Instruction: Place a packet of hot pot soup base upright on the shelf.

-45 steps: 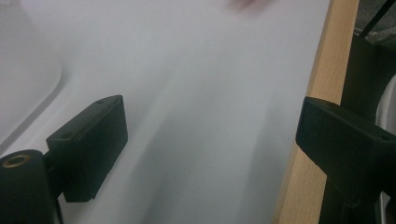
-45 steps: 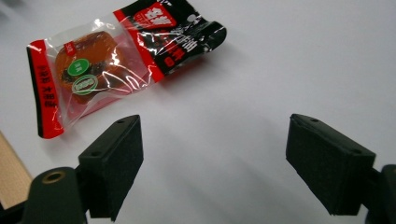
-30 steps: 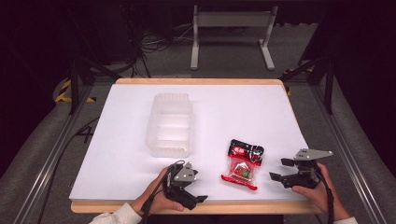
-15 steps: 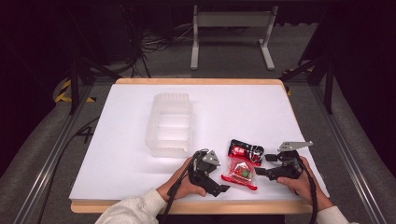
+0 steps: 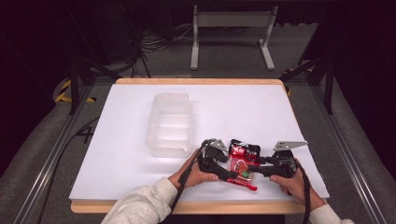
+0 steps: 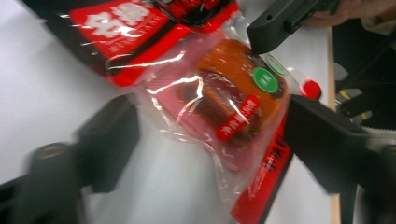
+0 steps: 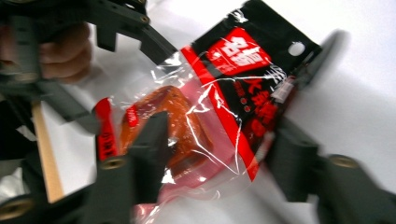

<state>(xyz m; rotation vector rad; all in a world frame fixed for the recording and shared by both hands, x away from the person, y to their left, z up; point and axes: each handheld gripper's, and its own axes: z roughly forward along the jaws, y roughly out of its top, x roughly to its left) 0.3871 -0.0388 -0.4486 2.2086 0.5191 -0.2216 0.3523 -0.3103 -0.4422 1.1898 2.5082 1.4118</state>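
**Both grippers close in on the snack packet**

High view puts the left gripper [image 5: 232, 176] and the right gripper [image 5: 254, 164] meeting over the red and black snack packet [image 5: 241, 161], which lies flat on the white table [image 5: 116, 154] near its front edge, right of the clear plastic tray [image 5: 171, 123]. A second ago the two tools sat well apart, one at each side of the packet; half a second ago they had drawn nearer; now their tips overlap it from opposite sides. The packet itself has not shifted and the tray has stayed where it was.

Left gripper view has its jaws spread wide, one on each side of the clear window of the packet [image 6: 224, 107], where an orange-brown piece of food shows under a green sticker. Neither jaw presses the film yet, as far as the blur allows. The right gripper's black fingertip [image 6: 275, 25] comes in from the top of that view, at the packet's far edge.

Right gripper view likewise has its jaws wide apart, straddling the packet [image 7: 219, 107]; one jaw lies over the transparent end, the other beside the black printed end. The person's left hand [image 7: 65, 49] and its tool sit just beyond.

My reading: the approach is finished and the grasp is about to begin, probably a two-sided hold to lift or open the packet. Nothing is gripped so far.
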